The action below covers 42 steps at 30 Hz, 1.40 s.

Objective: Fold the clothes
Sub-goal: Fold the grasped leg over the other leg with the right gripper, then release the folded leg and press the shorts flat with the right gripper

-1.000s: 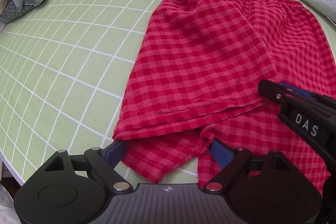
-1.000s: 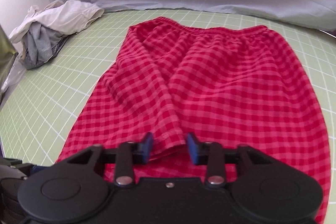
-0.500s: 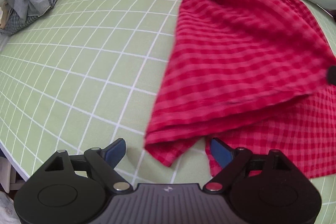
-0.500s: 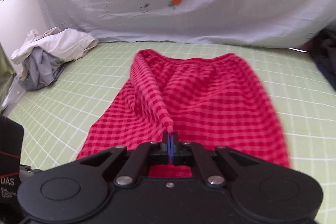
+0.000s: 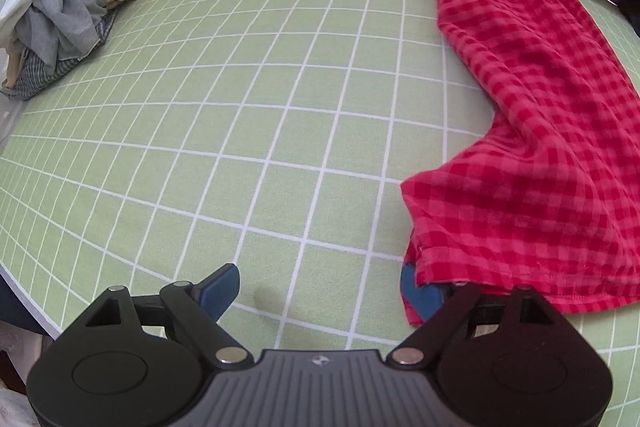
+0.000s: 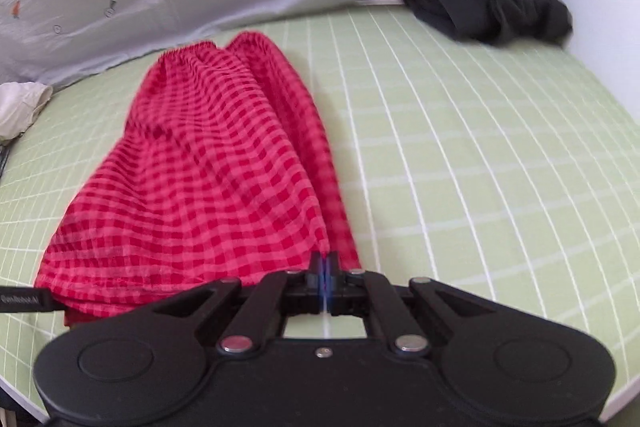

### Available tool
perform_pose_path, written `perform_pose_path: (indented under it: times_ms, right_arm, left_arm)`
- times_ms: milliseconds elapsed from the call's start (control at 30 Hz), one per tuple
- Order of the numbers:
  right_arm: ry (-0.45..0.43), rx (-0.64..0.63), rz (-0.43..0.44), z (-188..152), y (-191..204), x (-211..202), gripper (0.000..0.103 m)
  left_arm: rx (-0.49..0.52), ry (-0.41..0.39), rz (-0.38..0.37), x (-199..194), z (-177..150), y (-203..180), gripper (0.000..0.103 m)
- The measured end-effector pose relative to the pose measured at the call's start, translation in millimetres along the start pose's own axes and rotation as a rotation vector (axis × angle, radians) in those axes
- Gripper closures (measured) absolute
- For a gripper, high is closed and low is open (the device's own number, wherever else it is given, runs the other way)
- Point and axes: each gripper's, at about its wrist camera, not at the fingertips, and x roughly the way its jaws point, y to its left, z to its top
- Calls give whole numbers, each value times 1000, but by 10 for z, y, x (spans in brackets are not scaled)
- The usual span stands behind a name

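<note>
Garment: the red-and-pink checked cotton shorts [image 6: 208, 179] lie on the pale green bedsheet with a white grid [image 5: 240, 115]. In the right wrist view they fill the centre and left of the frame, elastic waistband toward the top. In the left wrist view they run down the right edge.

Right gripper [image 6: 325, 269]: your jaws are pressed together, pinching the hem of the upper leg layer at lower centre of the frame. The cloth rises in a ridge from the pinch toward the waistband.

Left gripper [image 5: 320, 291]: your jaws stand spread and hold nothing. The blue pad at lower right of the frame sits under the shorts' bottom corner; whether it touches the cloth cannot be told.

Step in hand: the lengthwise fold, one leg being laid over the other, appears to be under way.

Next move: judged from the ridge, you need to lower the pinched hem onto the matching hem beneath, edges aligned, then release.

Risk: a release short of the lower hem would likely leave a skewed fold.

Surroundings: a heap of white and grey clothes [image 5: 76, 7] sits at upper left, a dark crumpled garment [image 6: 488, 7] at upper right.
</note>
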Motion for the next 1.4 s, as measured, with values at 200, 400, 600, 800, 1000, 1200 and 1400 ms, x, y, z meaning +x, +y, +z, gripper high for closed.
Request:
perform_pose_path:
  times_ms: [200, 400, 600, 800, 1000, 1200, 1400]
  right_arm:
    - [42, -13, -17, -75, 27, 79, 99]
    - [-9, 71, -10, 53, 16, -57, 63]
    - [-58, 103, -49, 185, 137, -113, 49]
    - [-63, 77, -90, 342, 341, -42, 45]
    - [-106, 23, -99, 612, 550, 84, 43]
    - [-126, -6, -83, 947, 670, 307, 49]
    - [-155, -29, -65, 1430, 693, 712, 49]
  left_arm:
    - [-4, 40, -22, -43, -22, 28, 15]
    - [-83, 53, -137, -272, 37, 286, 15]
    - [-113, -46, -210, -543, 220, 499, 15]
    - [-118, -41, -226, -444, 512, 605, 15]
    - [-108, -47, -241, -276, 789, 645, 15]
    - [-113, -42, -256, -62, 1252, 583, 15]
    - [-105, -70, -277, 190, 1792, 374, 15]
